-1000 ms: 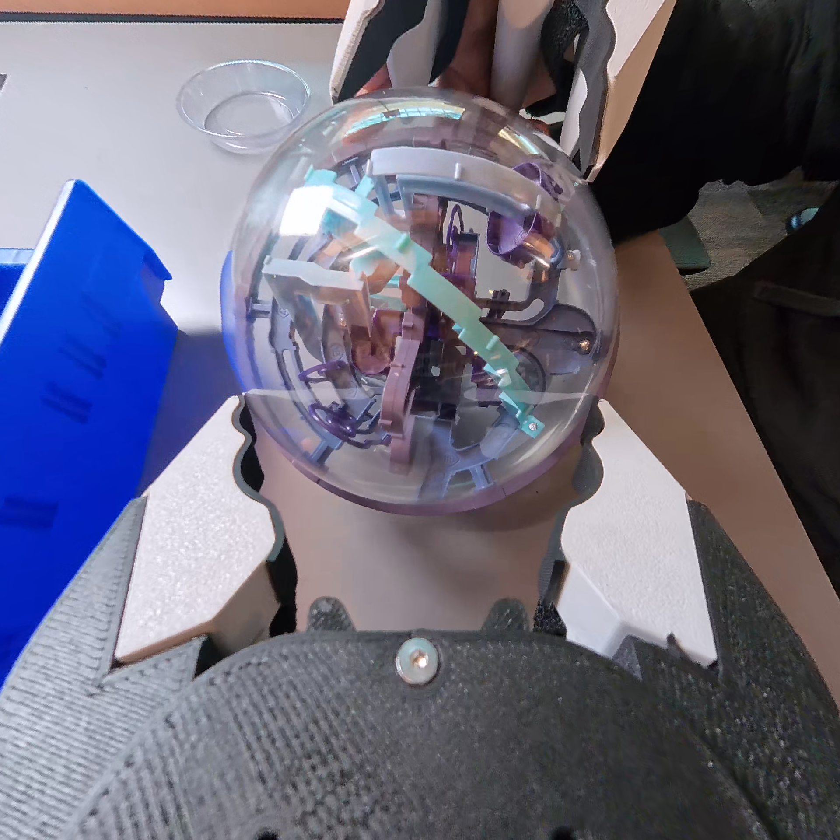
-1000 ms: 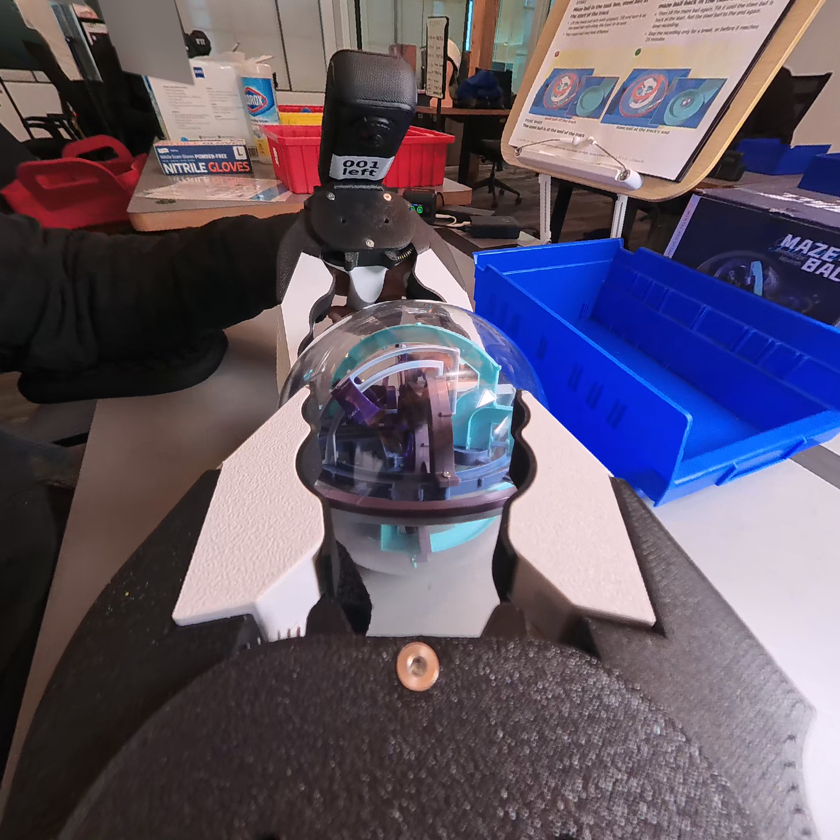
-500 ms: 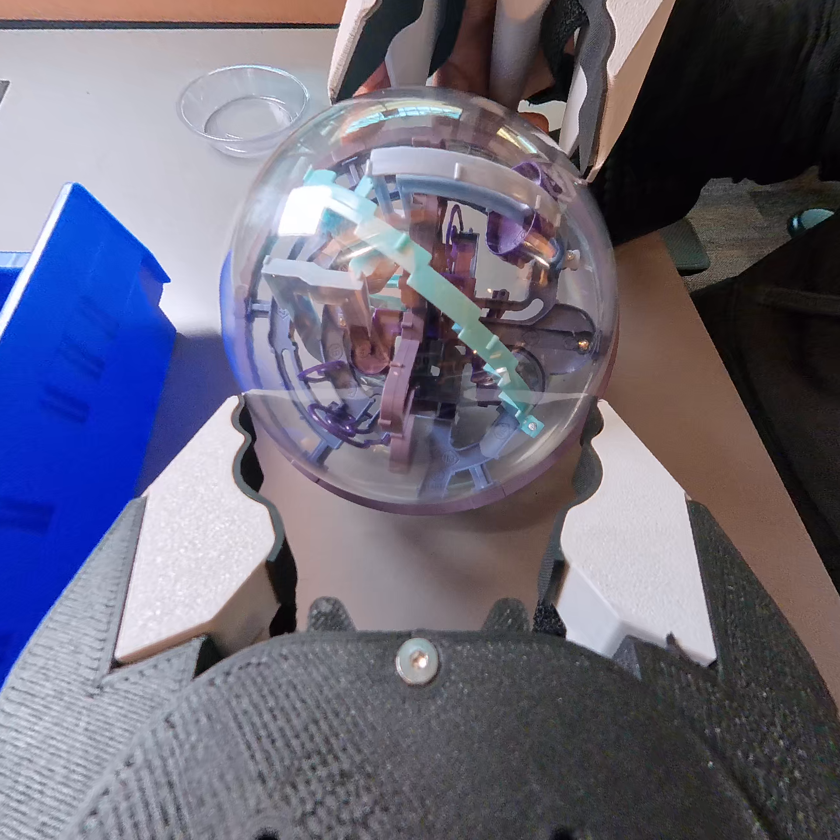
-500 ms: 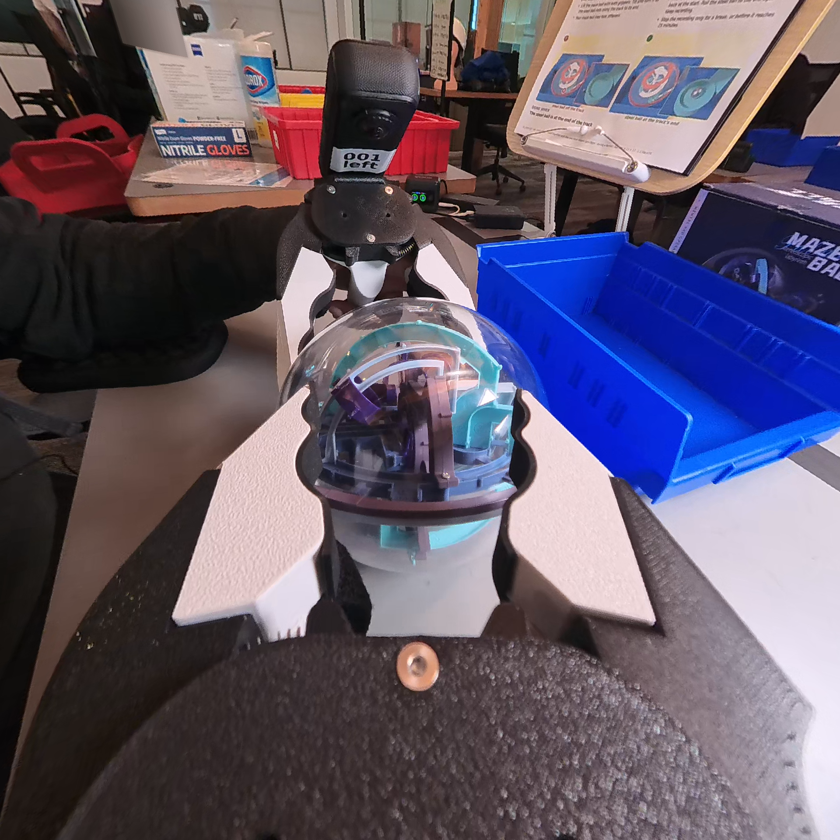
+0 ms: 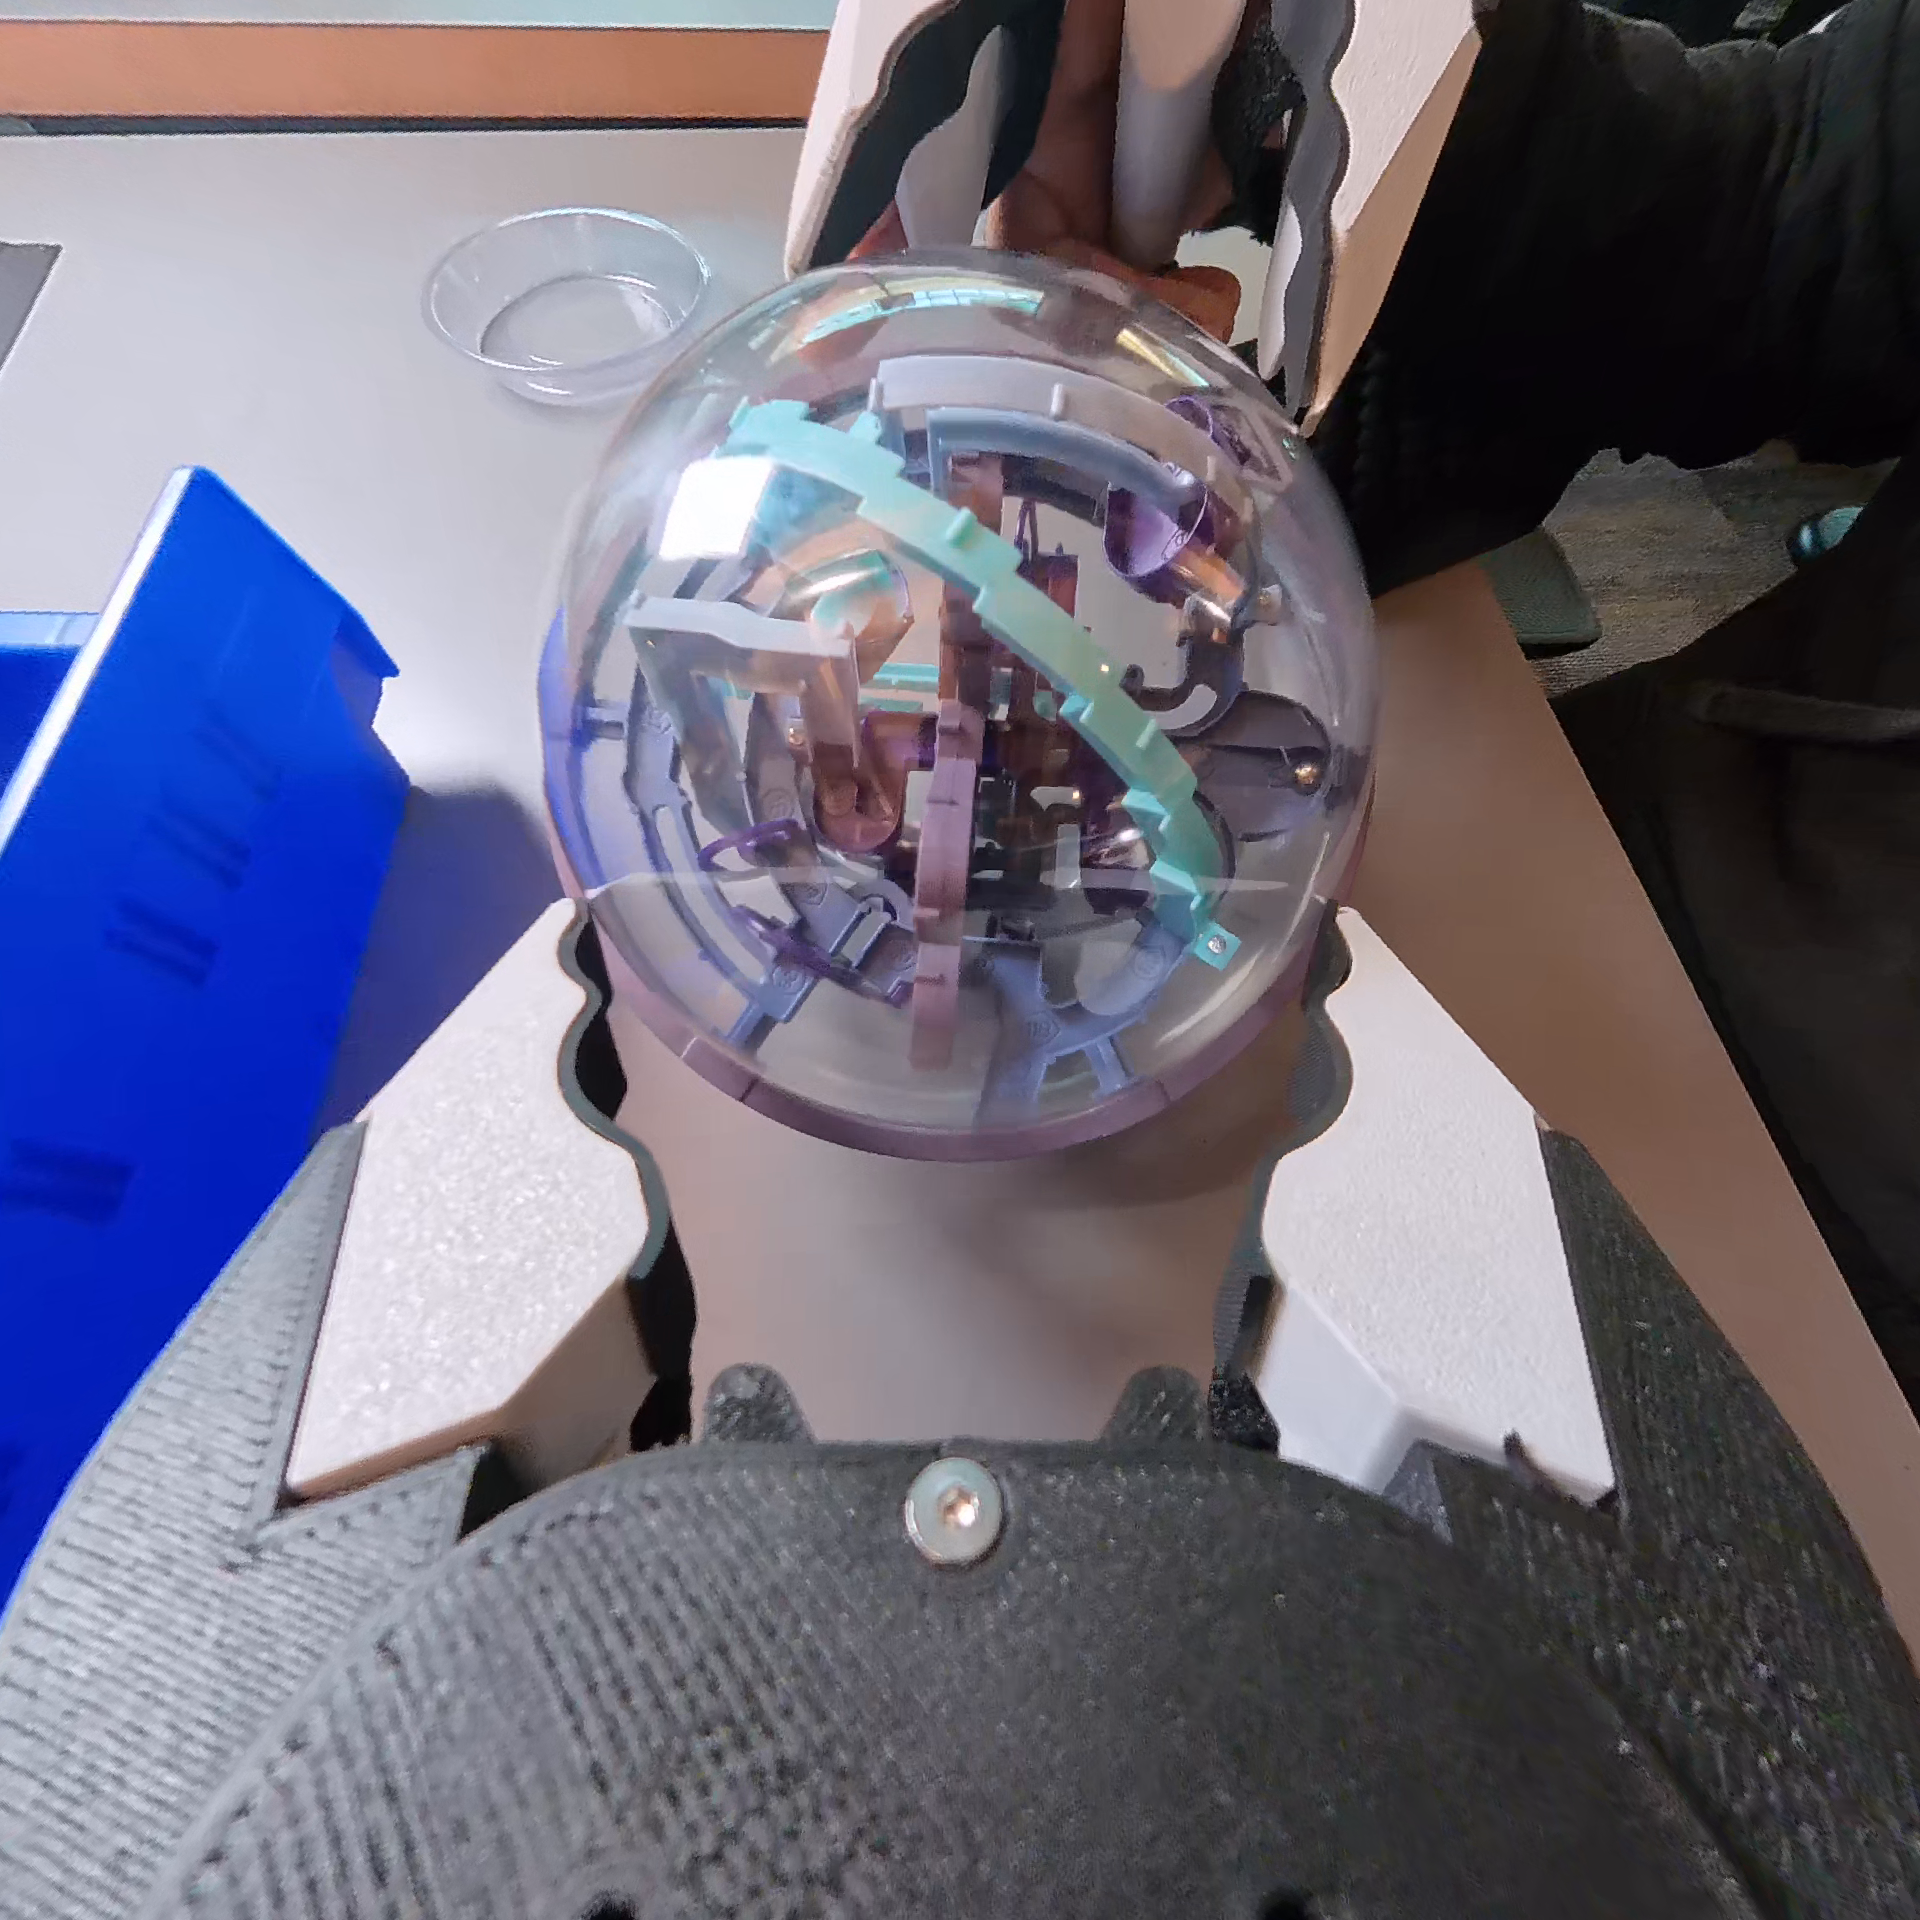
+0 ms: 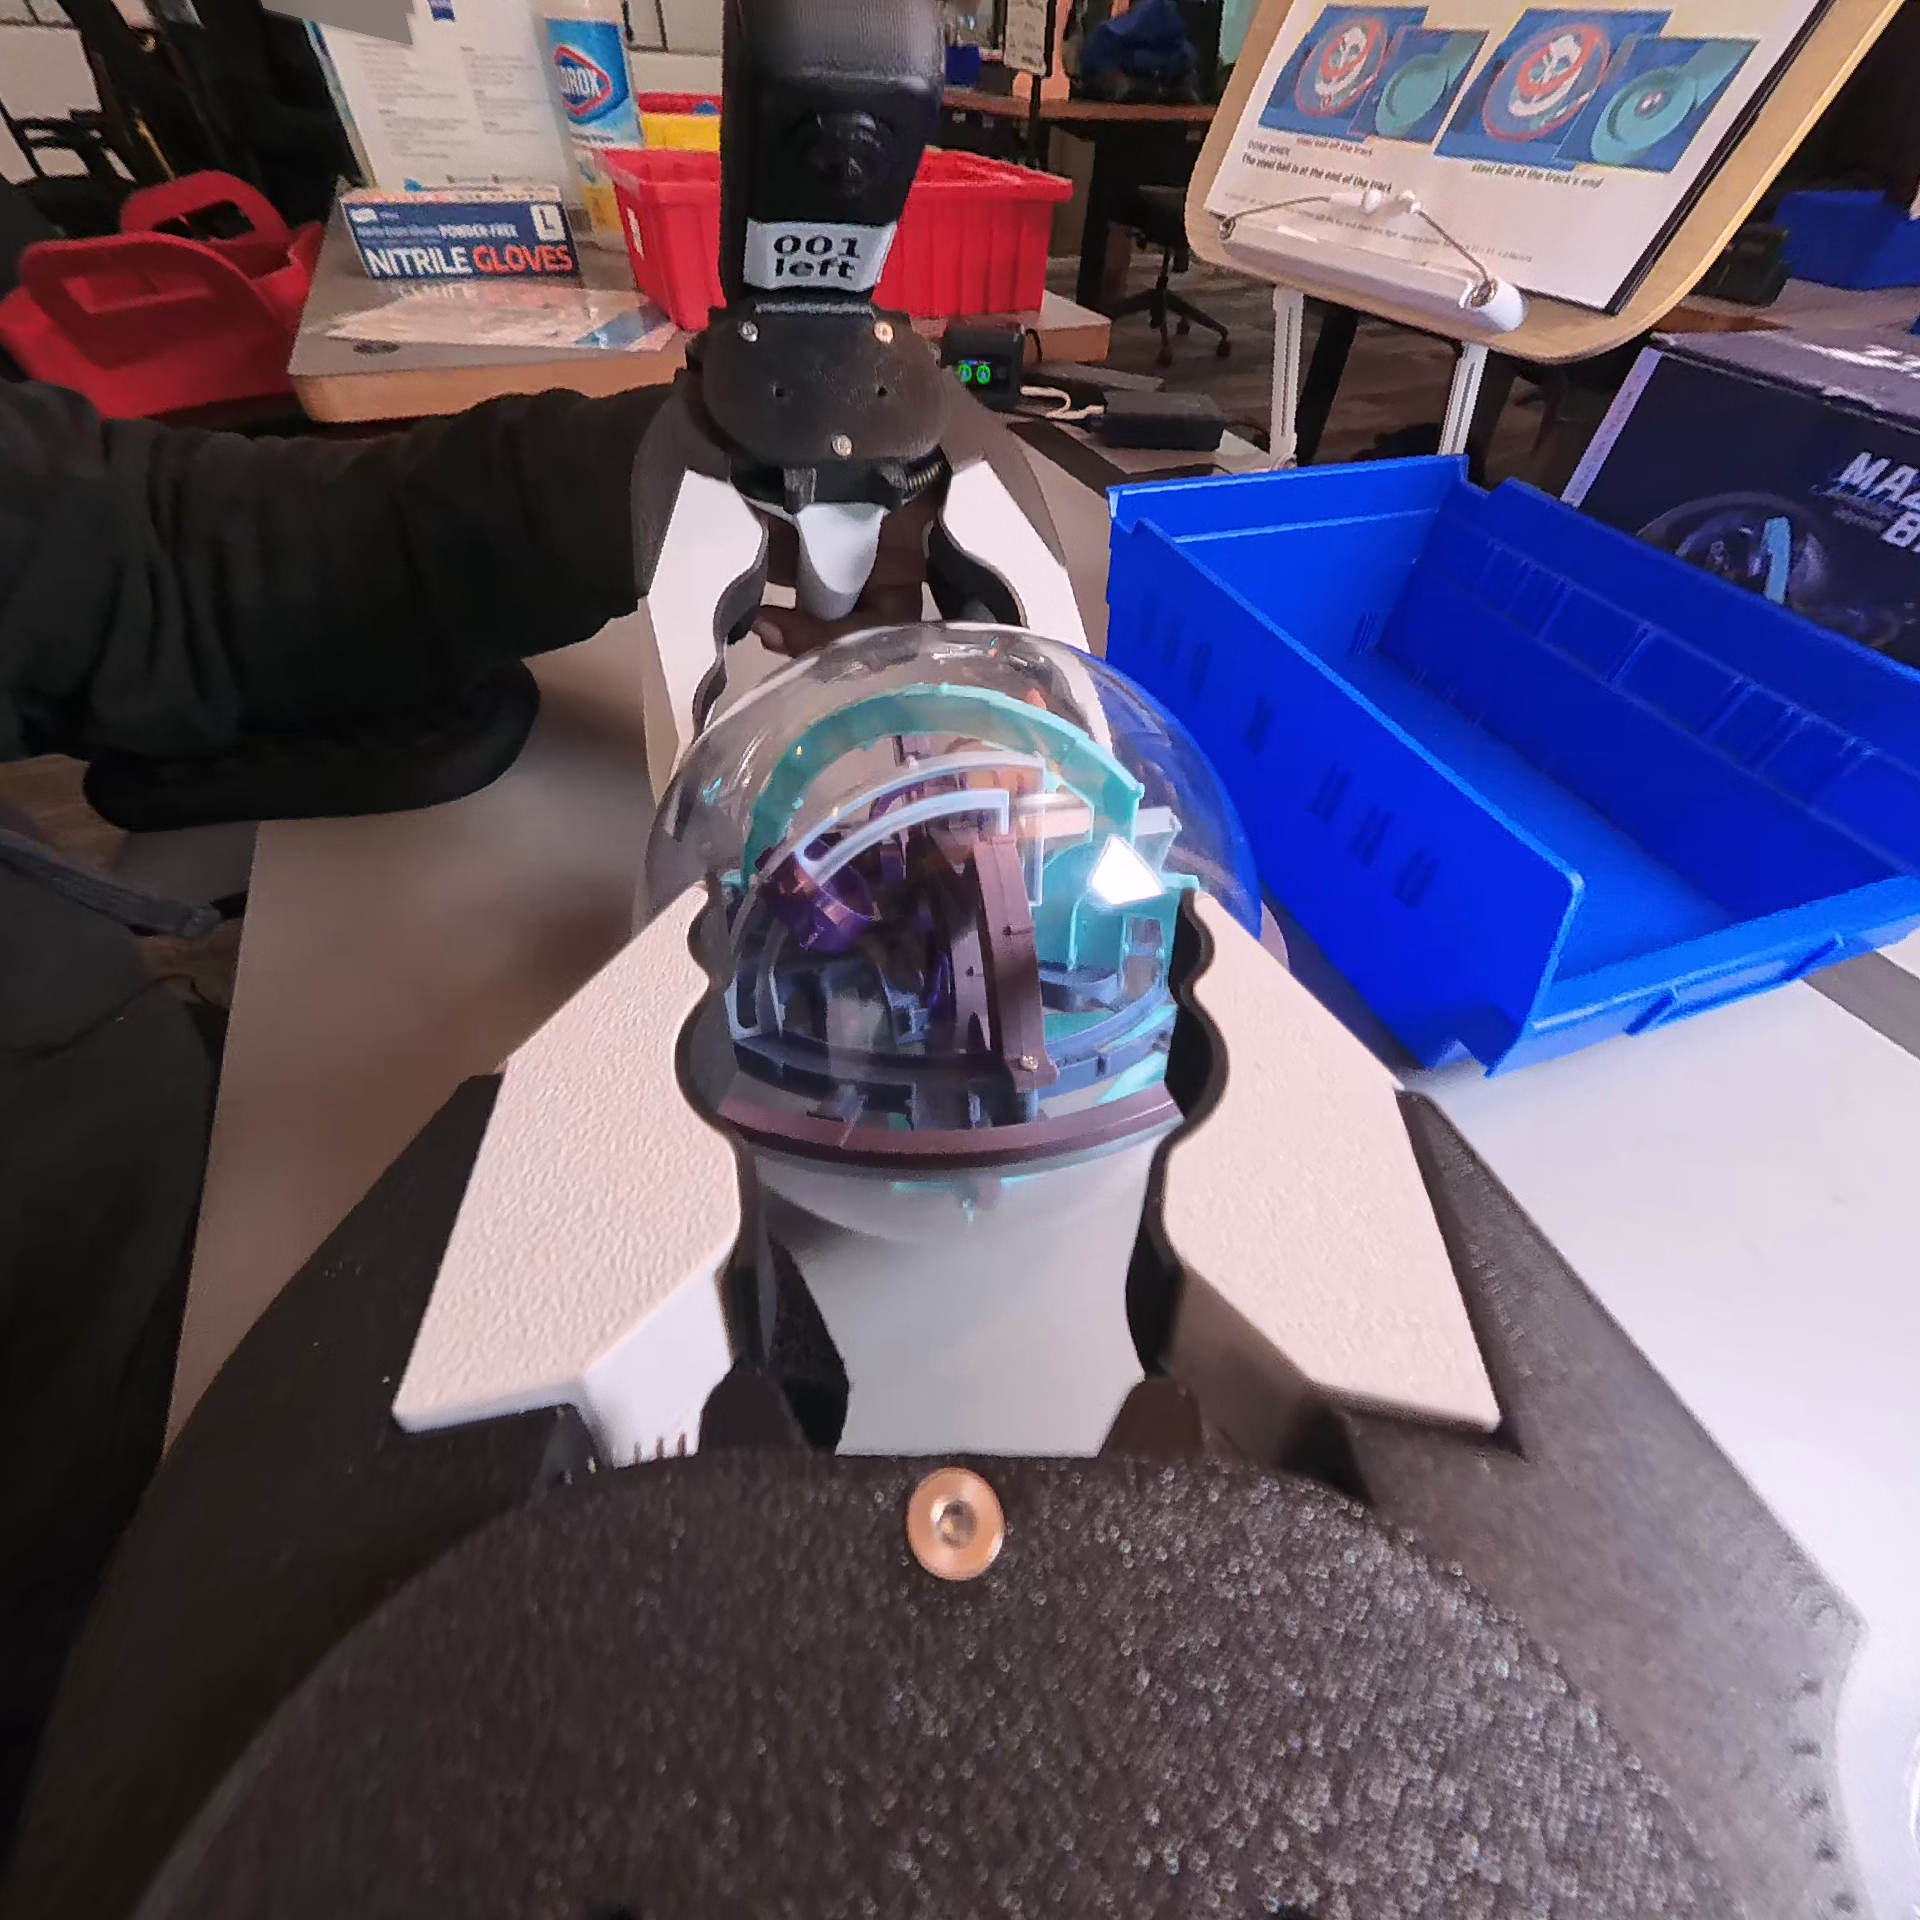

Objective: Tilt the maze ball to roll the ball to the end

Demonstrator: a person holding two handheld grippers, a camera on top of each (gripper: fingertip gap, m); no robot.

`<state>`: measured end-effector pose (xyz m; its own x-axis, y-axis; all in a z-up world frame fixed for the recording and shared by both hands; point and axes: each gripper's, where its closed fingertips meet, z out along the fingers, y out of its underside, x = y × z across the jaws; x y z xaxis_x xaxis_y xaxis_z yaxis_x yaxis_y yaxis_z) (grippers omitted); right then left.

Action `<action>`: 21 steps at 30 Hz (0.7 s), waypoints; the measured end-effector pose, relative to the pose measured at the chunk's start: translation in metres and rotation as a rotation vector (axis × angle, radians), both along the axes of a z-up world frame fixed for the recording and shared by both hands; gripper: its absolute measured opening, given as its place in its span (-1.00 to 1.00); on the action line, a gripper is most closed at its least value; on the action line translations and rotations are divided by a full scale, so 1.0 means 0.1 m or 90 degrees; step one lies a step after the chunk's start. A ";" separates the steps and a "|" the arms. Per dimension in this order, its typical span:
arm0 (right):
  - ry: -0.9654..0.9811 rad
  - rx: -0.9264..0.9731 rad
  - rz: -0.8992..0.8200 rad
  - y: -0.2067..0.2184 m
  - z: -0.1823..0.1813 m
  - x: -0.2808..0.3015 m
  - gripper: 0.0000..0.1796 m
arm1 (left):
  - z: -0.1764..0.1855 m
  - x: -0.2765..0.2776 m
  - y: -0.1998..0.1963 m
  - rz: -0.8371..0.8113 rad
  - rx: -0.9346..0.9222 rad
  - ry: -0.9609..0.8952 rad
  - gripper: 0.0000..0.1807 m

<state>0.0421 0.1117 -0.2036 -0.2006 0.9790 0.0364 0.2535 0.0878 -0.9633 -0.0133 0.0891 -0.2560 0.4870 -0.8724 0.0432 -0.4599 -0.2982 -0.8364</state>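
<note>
The maze ball (image 5: 956, 707) is a clear sphere with teal, grey and purple tracks inside. It is held above the table between both grippers, which face each other. My left gripper (image 5: 956, 935) grips its lower sides with white fingers (image 5: 468, 1195). My right gripper (image 6: 945, 904) clasps the ball (image 6: 935, 935) from the opposite side and shows at the top of the left wrist view (image 5: 1070, 156). The left gripper also shows beyond the ball in the right wrist view (image 6: 831, 416). A small shiny dot (image 5: 1304, 769) sits in a dark round pocket; I cannot tell if it is the steel ball.
A blue bin (image 5: 156, 831) stands beside the ball, seen open in the right wrist view (image 6: 1507, 779). A clear plastic bowl (image 5: 566, 301) sits farther off on the table. A printed sheet on a stand (image 6: 1455, 135) and a dark box (image 6: 1766, 499) stand behind the bin. A black sleeve (image 6: 260, 582) reaches in.
Both grippers have tilted the ball: the teal track has swung upward across the sphere. The left gripper stands higher and closer in the right wrist view. Both grips are unchanged.
</note>
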 end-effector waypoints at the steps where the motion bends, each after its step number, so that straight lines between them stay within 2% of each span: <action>1: -0.006 0.001 0.002 0.00 -0.01 0.03 -0.07 | 0.01 0.00 -0.01 -0.001 0.001 0.000 0.43; 10: -0.032 -0.006 0.026 0.02 -0.16 0.18 -0.06 | 0.12 0.03 -0.08 0.003 0.022 0.025 0.37; 21: -0.033 -0.007 0.060 -0.05 -0.17 -0.03 -0.06 | 0.08 -0.12 -0.19 0.107 0.049 0.032 0.39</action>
<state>0.0388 0.1070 -0.2202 -0.2932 0.9560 0.0123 0.2939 0.1024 -0.9503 -0.0255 0.0704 -0.2477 0.6258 -0.7785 -0.0483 -0.4513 -0.3109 -0.8364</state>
